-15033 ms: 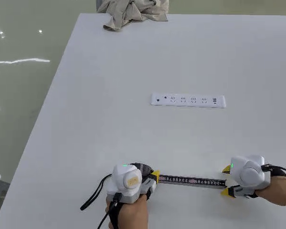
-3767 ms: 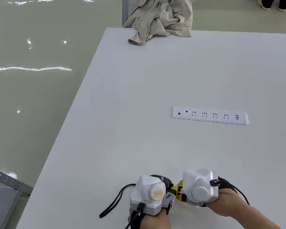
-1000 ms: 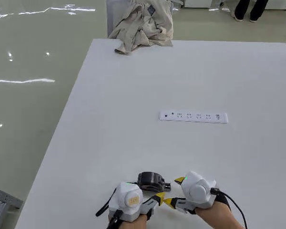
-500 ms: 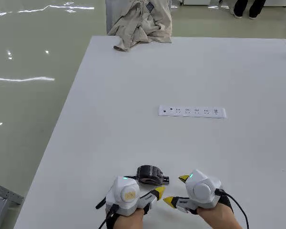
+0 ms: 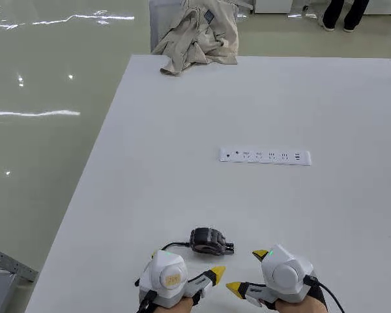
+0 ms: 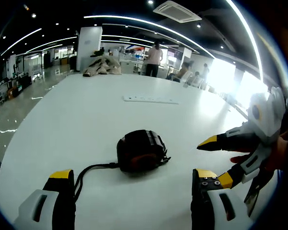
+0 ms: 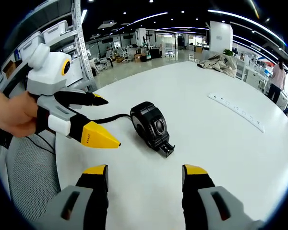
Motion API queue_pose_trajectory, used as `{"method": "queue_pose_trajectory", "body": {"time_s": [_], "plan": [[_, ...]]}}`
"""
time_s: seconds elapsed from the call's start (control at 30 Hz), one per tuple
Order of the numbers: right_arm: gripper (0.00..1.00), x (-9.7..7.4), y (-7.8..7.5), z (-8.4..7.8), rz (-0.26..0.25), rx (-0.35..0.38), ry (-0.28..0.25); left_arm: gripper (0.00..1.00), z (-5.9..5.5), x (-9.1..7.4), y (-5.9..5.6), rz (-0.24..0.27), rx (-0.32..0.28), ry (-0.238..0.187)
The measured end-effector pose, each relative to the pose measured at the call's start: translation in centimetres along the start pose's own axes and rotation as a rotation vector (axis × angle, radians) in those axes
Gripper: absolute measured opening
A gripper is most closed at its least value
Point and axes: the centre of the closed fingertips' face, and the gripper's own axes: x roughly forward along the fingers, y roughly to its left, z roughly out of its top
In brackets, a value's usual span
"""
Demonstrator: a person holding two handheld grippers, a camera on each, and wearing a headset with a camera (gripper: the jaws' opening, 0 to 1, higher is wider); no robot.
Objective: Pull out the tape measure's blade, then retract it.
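We held the left hand-held gripper [image 6: 133,174] and right hand-held gripper [image 7: 145,169] spread, clear of the lower-centre tape measure [image 5: 208,240], its blade seemingly retracted.

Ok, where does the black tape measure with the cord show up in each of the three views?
Head view: the black tape measure sits low and centre on the white table.
Left gripper view: it is at the centre, above the gap between that view's own jaws.
Right gripper view: it is just left of centre.
Shared landmark: the long white power strip lies beyond it in each view.
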Motion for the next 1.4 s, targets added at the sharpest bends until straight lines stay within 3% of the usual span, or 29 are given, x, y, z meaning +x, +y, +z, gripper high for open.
{"method": "queue_pose_trajectory", "body": {"time_s": [0.37,0.8,1.4], "plan": [[0.72,-2.0,1.3,0.4,-0.009,0.037,-0.022,1.0,-0.4,-1.4,-1.0,-0.03,0.032,-0.005],[0.8,-3.8,2.2,-0.3,-0.006,0.088,-0.011,1.0,-1.2,-2.9,-0.4,-0.033,0.036,0.001],[0.85,-6.4,2.9,-0.9,-0.024,0.154,-0.02,1.0,-1.9,-5.2,-0.8,-0.043,0.05,0.032]]}}
